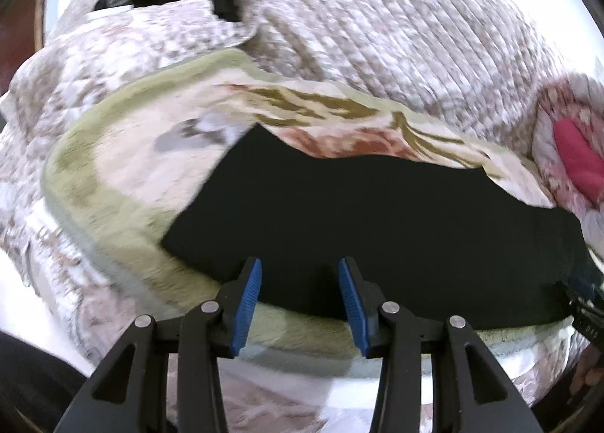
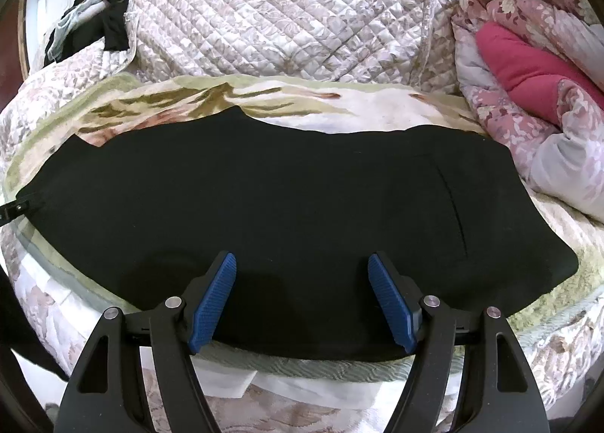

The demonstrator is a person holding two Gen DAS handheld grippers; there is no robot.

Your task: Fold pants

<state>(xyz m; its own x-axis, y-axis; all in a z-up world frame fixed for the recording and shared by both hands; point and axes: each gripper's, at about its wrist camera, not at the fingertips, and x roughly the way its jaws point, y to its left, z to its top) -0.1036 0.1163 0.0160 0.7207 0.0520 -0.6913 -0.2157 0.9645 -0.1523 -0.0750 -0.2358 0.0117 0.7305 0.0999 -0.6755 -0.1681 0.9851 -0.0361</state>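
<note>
Black pants point(image 2: 287, 202) lie flat, stretched lengthwise across a floral blanket point(image 2: 377, 108) w/ green border, on a bed covered by a quilted bedspread point(image 2: 287, 6). Right gripper point(image 2: 302, 297) hovers over the pants' near edge, blue pads point(image 2: 392, 304) spread wide, nothing btwn them. Left gripper point(image 1: 300, 306) sits at the near edge too, jaws parted, gripping nothing; view blurred. Rolled pink floral comforter point(image 2: 536, 67) at right; dark clothes pile point(image 2: 98, 29) far left, well apart from pants.
</note>
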